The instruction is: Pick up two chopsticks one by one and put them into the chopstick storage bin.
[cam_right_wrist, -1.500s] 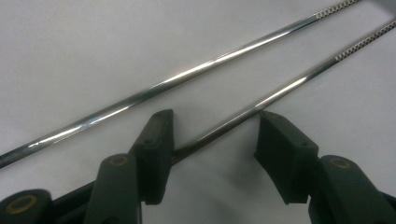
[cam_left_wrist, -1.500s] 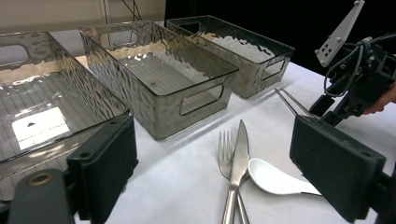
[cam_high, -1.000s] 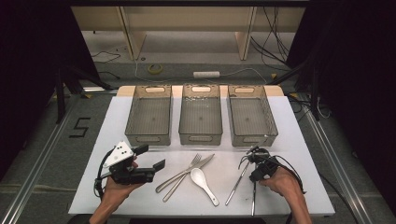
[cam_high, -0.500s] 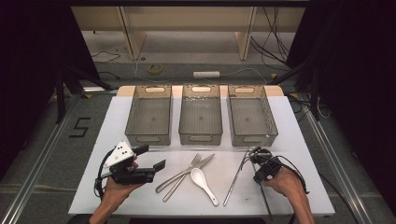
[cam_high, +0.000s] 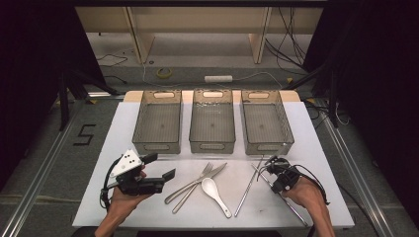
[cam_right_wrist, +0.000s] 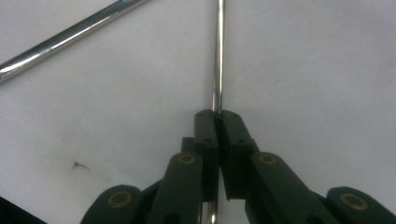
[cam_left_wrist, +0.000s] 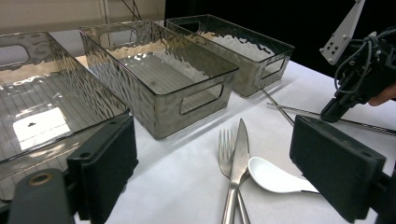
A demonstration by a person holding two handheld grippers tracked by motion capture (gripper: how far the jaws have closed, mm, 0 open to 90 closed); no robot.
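Note:
Two metal chopsticks lie at the right of the white table (cam_high: 148, 210). My right gripper (cam_high: 271, 178) (cam_right_wrist: 217, 114) points down onto the right-hand chopstick (cam_high: 296, 215) (cam_right_wrist: 217, 56). Its jaws have just been closing and now press on that chopstick, which lies flat on the table. The other chopstick (cam_high: 247, 190) (cam_right_wrist: 70, 39) lies loose beside it. My left gripper (cam_high: 162, 166) (cam_left_wrist: 219, 177) hovers open at the left with nothing between its pads, facing the cutlery. My right gripper (cam_left_wrist: 334, 112) also shows in the left gripper view, at the right.
A fork (cam_high: 190, 190) (cam_left_wrist: 225, 149), a knife (cam_high: 197, 181) (cam_left_wrist: 240, 154) and a white spoon (cam_high: 213, 190) (cam_left_wrist: 273, 176) lie mid-table. Behind them stand three empty grey see-through bins: left (cam_high: 141, 139), middle (cam_high: 212, 145), right (cam_high: 286, 138).
The right gripper's jaws have closed onto the chopstick. Both hands have stayed where they were, and the cutlery has not moved.

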